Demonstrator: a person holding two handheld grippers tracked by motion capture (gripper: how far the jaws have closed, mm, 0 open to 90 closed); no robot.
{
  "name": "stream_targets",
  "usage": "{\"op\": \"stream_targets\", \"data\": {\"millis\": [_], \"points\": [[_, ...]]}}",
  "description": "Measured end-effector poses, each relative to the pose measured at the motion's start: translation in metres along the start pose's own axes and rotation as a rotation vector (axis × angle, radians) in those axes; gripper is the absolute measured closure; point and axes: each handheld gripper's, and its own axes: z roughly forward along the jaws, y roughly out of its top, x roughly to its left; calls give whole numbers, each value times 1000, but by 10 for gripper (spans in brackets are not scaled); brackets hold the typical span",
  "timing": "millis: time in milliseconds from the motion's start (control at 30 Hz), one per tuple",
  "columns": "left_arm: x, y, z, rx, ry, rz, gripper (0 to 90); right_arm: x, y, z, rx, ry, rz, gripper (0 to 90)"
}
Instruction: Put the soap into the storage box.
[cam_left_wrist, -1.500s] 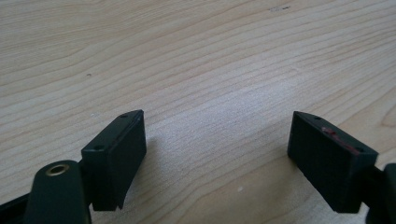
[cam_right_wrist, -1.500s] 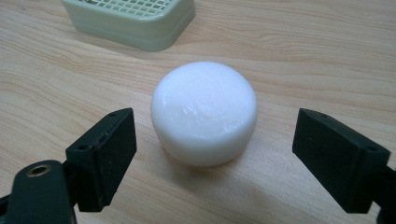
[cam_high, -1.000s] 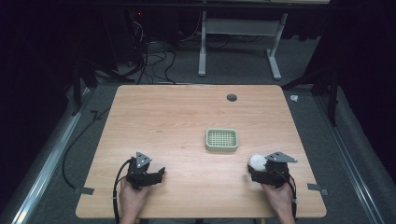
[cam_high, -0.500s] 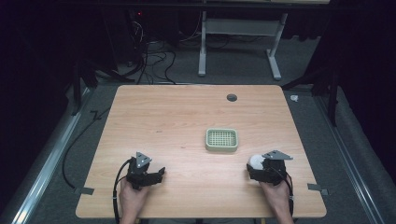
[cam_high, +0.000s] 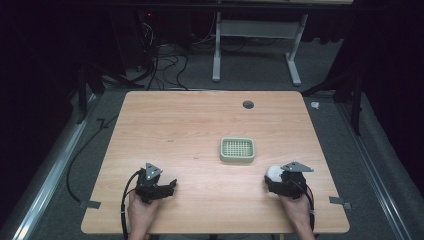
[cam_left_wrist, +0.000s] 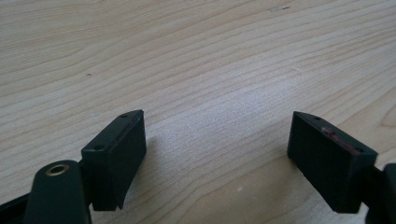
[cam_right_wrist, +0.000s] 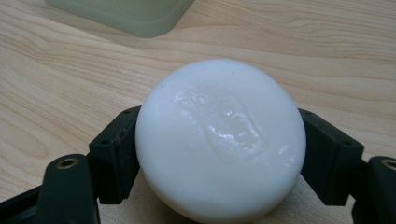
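Note:
A round white bar of soap (cam_right_wrist: 219, 140) lies on the wooden table (cam_high: 190, 130) near its front right. My right gripper (cam_high: 275, 180) has just been closing its jaws on it, and both black pads (cam_right_wrist: 116, 149) press against its sides. A pale green slatted soap dish (cam_high: 237, 150) sits just beyond it, to the left; its rim (cam_right_wrist: 126, 11) shows at the top of the right gripper view. At the front left, my left gripper (cam_high: 171, 185) rests low over the table. Its jaws stand open over bare wood (cam_left_wrist: 217, 154).
A dark round hole (cam_high: 248, 104) is set in the table near the far edge. Cables and a white table frame (cam_high: 255, 35) lie on the floor beyond. Tape tabs (cam_high: 340, 201) mark the front corners.
The right gripper's jaws have come in onto the white soap. The left hand and the soap dish have stayed where they were.

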Motion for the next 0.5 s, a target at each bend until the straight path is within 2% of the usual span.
{"op": "stream_targets", "data": {"millis": [233, 500], "points": [[0, 0, 0, 0, 0, 0, 199, -1, 1, -1, 0, 5, 13, 245], [0, 0, 0, 0, 0, 0, 200, 1, 10, -11, -34, 11, 6, 246]]}}
